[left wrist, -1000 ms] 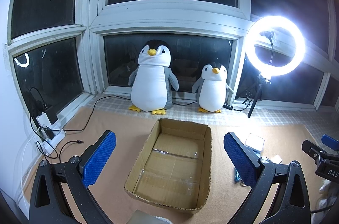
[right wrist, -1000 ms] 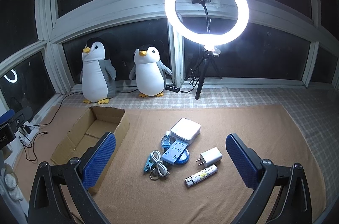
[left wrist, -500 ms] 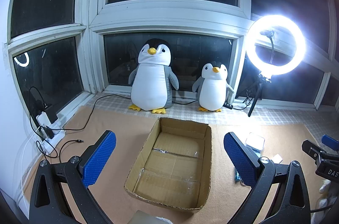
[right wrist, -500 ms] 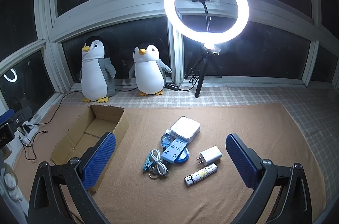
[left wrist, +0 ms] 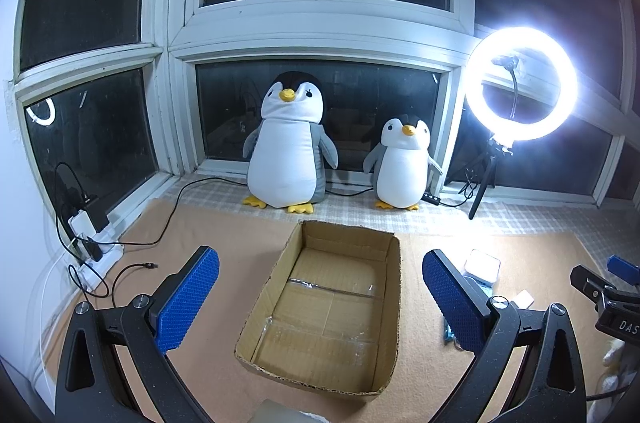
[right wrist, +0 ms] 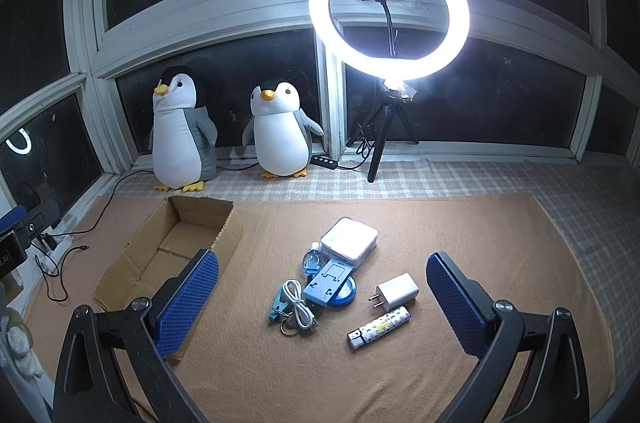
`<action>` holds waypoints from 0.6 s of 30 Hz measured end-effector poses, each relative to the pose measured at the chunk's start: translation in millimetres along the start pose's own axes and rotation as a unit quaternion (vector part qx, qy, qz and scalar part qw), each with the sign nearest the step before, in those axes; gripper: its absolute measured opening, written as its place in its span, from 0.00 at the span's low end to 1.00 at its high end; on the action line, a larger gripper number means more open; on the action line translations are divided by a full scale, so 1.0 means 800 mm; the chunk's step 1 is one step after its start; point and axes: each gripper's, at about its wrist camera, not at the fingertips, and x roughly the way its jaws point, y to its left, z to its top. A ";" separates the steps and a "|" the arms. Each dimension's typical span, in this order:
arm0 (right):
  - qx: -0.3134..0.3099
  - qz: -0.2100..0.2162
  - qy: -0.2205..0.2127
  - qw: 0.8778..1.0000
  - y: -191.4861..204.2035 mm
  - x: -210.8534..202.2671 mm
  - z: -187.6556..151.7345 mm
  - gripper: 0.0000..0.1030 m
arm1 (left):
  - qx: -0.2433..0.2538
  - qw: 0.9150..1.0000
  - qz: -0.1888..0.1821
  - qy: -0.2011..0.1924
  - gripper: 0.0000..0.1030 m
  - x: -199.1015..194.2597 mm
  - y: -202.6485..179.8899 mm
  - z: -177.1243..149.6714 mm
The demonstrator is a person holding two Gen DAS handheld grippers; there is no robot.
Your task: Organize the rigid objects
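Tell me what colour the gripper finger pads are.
Blue, with a fine dimpled texture on the pads, clearest in the right wrist view.

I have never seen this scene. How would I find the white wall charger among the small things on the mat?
Start at the open cardboard box on the tan mat; the cluster of small items lies to its right. At the cluster's right edge, the white wall charger lies just behind the patterned lighter. It alone is a plain white block with two metal prongs.
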 end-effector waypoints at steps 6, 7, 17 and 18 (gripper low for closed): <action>0.000 0.000 0.003 1.000 -0.001 0.001 -0.002 1.00 | 0.001 1.000 -0.001 0.003 1.00 0.001 0.001 0.001; 0.000 0.000 0.004 1.000 -0.002 0.002 -0.003 1.00 | 0.002 1.000 -0.001 0.004 1.00 0.001 0.000 0.001; -0.001 0.000 0.014 1.000 -0.002 0.007 -0.002 1.00 | 0.004 1.000 -0.002 0.013 1.00 0.008 0.000 0.000; -0.002 0.000 0.015 1.000 -0.002 0.008 -0.002 1.00 | 0.004 1.000 -0.001 0.014 1.00 0.009 0.001 -0.001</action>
